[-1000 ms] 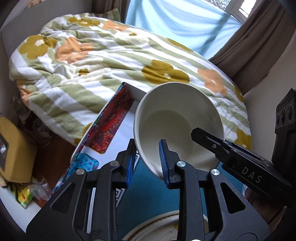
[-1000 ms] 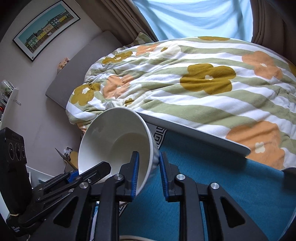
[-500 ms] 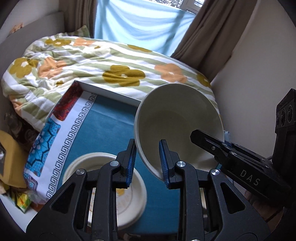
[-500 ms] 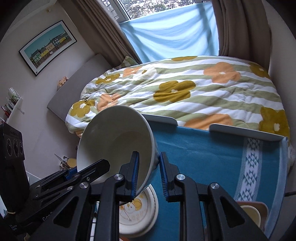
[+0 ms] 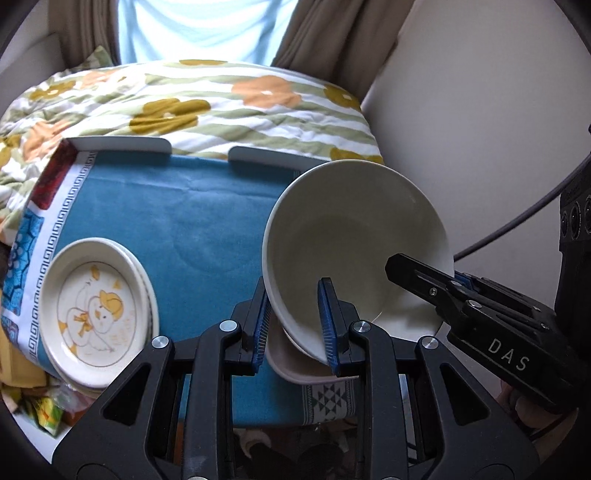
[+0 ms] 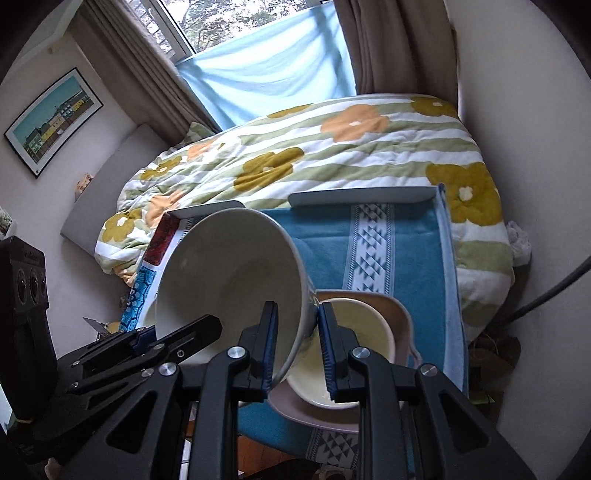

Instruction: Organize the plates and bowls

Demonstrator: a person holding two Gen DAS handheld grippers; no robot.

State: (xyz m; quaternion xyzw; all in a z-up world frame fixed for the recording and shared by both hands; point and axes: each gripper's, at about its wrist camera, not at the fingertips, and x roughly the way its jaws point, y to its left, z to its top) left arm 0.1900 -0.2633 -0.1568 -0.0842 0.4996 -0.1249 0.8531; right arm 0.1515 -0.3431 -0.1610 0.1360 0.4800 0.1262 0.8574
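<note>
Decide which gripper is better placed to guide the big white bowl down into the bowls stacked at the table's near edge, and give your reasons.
Probably the right. Both the right gripper and left gripper clamp the white bowl's rim, but the right wrist view looks straight into the cream bowl beside its fingers; from the left, that stack is mostly hidden.

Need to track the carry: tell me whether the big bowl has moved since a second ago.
Yes. The bowl has travelled from the bed's edge across the blue cloth, toward the stacked dishes.

Floral duvet bed, brown curtains flanking daylit window, framed picture on wall
</note>
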